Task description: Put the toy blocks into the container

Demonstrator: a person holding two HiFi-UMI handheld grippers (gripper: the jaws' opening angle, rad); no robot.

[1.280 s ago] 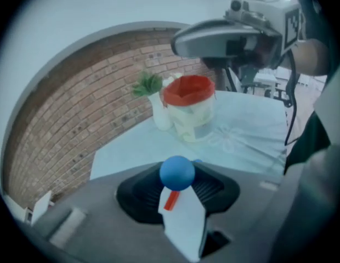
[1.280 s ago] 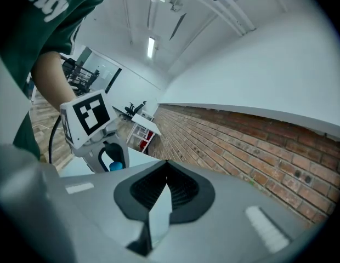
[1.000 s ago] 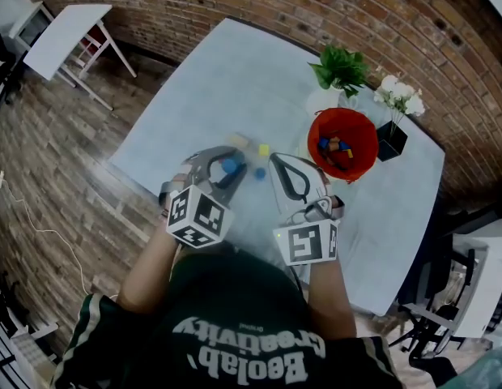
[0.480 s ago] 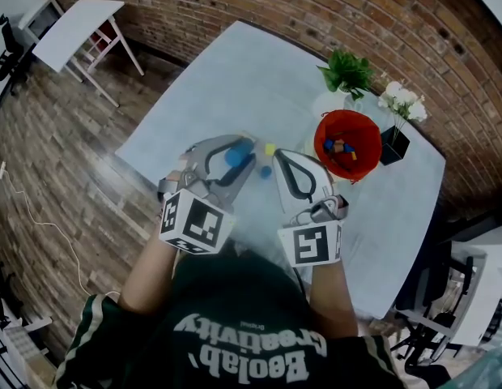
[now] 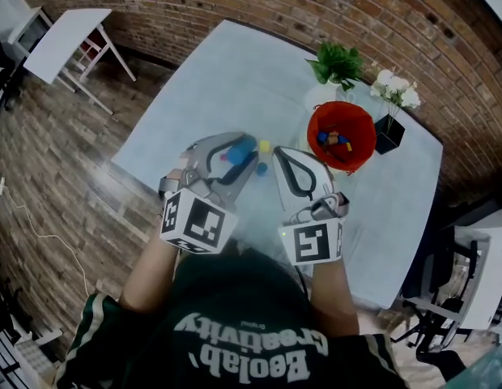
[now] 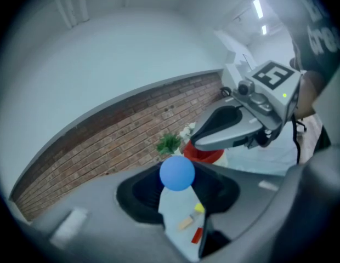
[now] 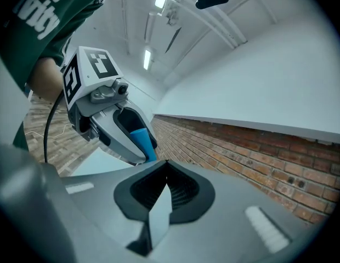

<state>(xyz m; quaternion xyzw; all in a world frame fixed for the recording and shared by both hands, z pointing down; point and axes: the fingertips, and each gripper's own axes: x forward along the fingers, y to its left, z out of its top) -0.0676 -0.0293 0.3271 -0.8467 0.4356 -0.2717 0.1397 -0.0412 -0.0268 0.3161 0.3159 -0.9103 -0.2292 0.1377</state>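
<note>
My left gripper (image 5: 238, 149) is shut on a blue cylinder block (image 5: 237, 147), lifted above the pale table (image 5: 227, 71). In the left gripper view the block's round blue face (image 6: 177, 172) sits between the jaw tips. The red container (image 5: 342, 134), with several blocks inside, stands to the right, past my right gripper (image 5: 278, 153). That gripper is shut, tips meeting with nothing between them (image 7: 166, 162). Loose on the table are a yellow block (image 5: 265, 146) and a small blue block (image 5: 261, 168). Below the left jaws lie a tan block (image 6: 185, 222) and a red block (image 6: 196, 234).
A potted green plant (image 5: 336, 63) and white flowers in a black vase (image 5: 394, 96) stand behind the container near the table's far edge. A brick wall runs behind. A small white table (image 5: 69, 35) stands on the wood floor at the upper left.
My left gripper has risen off the table with the blue block and moved a little farther out. The right gripper has stayed almost where it was.
</note>
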